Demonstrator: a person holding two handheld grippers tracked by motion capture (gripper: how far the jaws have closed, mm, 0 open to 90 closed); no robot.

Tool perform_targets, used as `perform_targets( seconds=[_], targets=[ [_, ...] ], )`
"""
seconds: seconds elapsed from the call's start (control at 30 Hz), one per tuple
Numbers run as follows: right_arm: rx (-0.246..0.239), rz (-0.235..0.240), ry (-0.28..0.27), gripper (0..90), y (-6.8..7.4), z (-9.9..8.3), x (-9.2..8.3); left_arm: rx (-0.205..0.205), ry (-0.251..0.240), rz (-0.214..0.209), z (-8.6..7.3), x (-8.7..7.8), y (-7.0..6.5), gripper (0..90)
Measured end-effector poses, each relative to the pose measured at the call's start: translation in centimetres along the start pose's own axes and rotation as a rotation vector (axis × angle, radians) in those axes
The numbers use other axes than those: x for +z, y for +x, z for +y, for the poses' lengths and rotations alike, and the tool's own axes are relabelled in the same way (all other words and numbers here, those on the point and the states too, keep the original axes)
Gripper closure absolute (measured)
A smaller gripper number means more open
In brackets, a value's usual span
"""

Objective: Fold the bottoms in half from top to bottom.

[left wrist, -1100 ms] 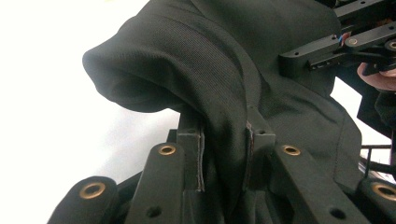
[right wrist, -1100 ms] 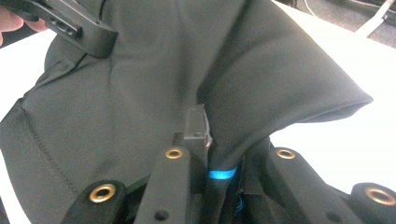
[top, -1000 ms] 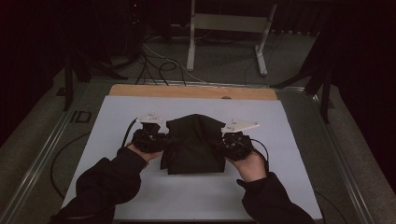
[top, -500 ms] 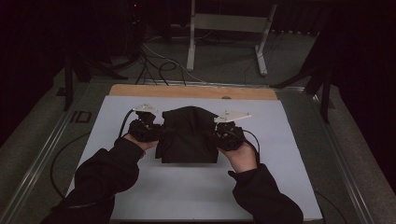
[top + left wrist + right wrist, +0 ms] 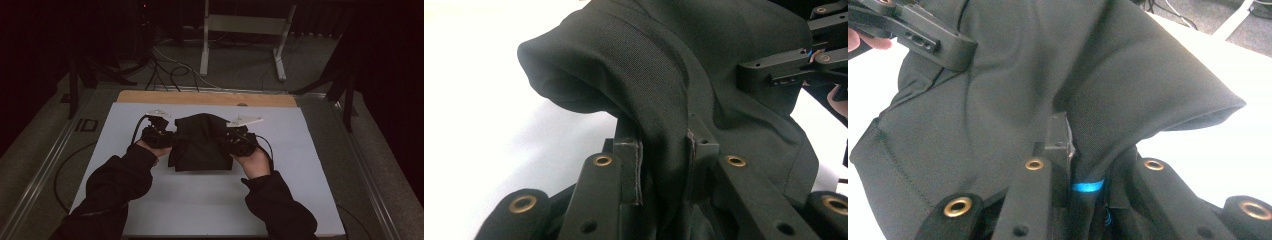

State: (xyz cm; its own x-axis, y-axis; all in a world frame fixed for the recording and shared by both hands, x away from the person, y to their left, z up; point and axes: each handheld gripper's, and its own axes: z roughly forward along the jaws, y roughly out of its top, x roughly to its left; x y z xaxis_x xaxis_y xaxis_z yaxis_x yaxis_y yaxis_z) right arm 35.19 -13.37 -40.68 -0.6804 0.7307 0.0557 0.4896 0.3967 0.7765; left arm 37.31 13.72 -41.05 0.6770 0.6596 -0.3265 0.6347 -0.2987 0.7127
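Note:
A black cloth garment hangs folded between both grippers over the white sheet. My left gripper pinches its left edge; in the left gripper view the fabric is squeezed between the two pads. My right gripper clamps the right edge, and the right gripper view shows cloth bunched between its jaws over a blue glow. The lower hem rests on the sheet, the top is raised. Each gripper view shows the other gripper's jaw farther off.
The white sheet lies on a table with a wooden strip along the far side and metal rails at the left and right. Cables and a stand's legs lie on the floor beyond.
Both hands carried the garment away from the person, toward the far side of the sheet, and slightly lower. The grips stayed the same.

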Motion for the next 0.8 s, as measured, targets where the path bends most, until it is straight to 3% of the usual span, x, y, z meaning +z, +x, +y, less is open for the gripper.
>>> perform_targets(
  seconds=[0.4,0.8],
  targets=[
    [0.029,0.0,0.043,77.6,-0.7,-1.4,2.1,-0.004,0.031,-0.031,-1.1,2.0,1.6,74.1],
    [0.035,-0.017,0.079,77.5,-1.2,-2.2,4.4,-0.024,0.041,-0.016,-2.1,3.7,3.2,74.0]
  ],
)
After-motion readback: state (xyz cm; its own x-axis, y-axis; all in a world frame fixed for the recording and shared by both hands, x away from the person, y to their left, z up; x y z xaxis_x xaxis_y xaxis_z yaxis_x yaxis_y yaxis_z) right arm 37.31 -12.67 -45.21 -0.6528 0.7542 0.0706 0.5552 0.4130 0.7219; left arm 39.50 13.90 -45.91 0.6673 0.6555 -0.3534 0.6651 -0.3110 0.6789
